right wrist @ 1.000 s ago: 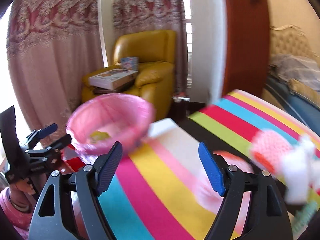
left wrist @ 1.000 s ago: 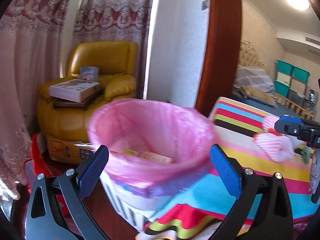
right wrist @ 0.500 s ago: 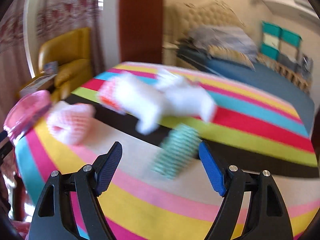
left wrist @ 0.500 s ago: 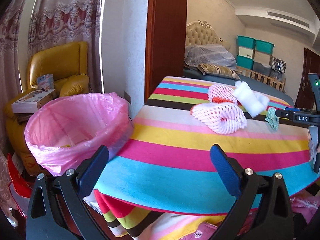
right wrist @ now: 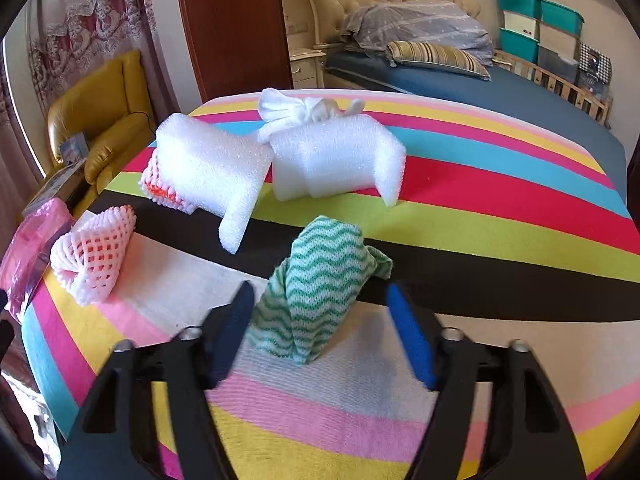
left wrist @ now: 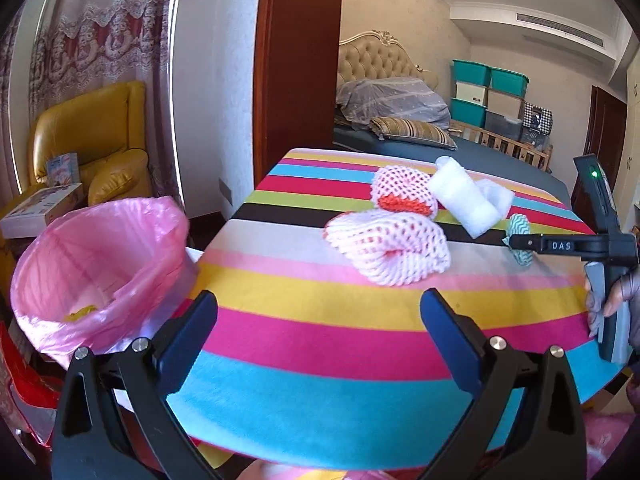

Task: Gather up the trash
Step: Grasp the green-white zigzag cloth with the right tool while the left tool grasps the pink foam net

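Observation:
On the striped table (right wrist: pixel 500 216) lie a crumpled green-and-white cloth (right wrist: pixel 320 284), two white foam blocks (right wrist: pixel 212 172) (right wrist: pixel 336 156), a white tissue (right wrist: pixel 304 108) and two pink foam fruit nets (right wrist: pixel 94 256) (left wrist: pixel 386 246). My right gripper (right wrist: pixel 320 332) is open, its fingers either side of the near end of the green cloth. It shows from the side in the left wrist view (left wrist: pixel 516 242). My left gripper (left wrist: pixel 320 332) is open and empty above the table's near edge. A bin with a pink bag (left wrist: pixel 100 264) stands left of the table.
A yellow armchair (left wrist: pixel 92 136) with boxes on it stands behind the bin, by the curtains. A wooden door frame (left wrist: pixel 296 56) and a bed (right wrist: pixel 440 72) lie beyond the table. Teal storage boxes (left wrist: pixel 488 92) stand at the far wall.
Both grippers have swung right, from the pink bin to the table. The right gripper has closed in on the green cloth, which now lies between its fingers.

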`<state>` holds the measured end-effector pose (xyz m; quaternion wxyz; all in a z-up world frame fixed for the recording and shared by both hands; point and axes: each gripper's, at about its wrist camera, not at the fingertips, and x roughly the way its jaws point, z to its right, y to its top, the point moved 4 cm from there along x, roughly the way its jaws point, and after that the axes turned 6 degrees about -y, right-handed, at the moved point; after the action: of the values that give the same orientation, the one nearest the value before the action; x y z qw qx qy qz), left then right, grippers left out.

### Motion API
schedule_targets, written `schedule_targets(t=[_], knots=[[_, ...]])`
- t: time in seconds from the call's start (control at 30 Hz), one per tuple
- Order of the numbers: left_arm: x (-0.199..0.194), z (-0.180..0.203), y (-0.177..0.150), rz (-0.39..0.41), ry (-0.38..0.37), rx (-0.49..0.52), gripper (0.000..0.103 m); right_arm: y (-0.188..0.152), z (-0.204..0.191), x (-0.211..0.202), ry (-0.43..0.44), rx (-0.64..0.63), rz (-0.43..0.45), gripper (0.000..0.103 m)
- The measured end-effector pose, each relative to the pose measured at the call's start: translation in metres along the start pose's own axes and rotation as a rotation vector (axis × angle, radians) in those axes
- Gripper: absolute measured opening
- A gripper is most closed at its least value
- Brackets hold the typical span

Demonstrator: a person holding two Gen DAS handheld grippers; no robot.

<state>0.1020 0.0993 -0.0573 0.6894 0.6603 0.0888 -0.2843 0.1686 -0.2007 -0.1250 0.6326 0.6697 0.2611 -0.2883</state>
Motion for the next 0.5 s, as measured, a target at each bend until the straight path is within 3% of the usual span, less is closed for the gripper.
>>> schedule_targets(t=[0.07, 0.13, 0.5], knots=[[0.012, 0.009, 0.005, -0.026, -0.015, -0.004, 0.098, -0.002, -0.002, -0.001, 0.0, -0.014, -0.001, 0.031], [0.021, 0.017, 0.01, -0.043, -0.03, -0.008, 0.098, -0.002, -0.002, -0.003, 0.002, -0.022, 0.007, 0.027], [0.077, 0.049, 0.036, -0.111, 0.002, -0.01, 0.098, -0.002, -0.005, -0.009, -0.003, -0.045, 0.029, 0.026]])
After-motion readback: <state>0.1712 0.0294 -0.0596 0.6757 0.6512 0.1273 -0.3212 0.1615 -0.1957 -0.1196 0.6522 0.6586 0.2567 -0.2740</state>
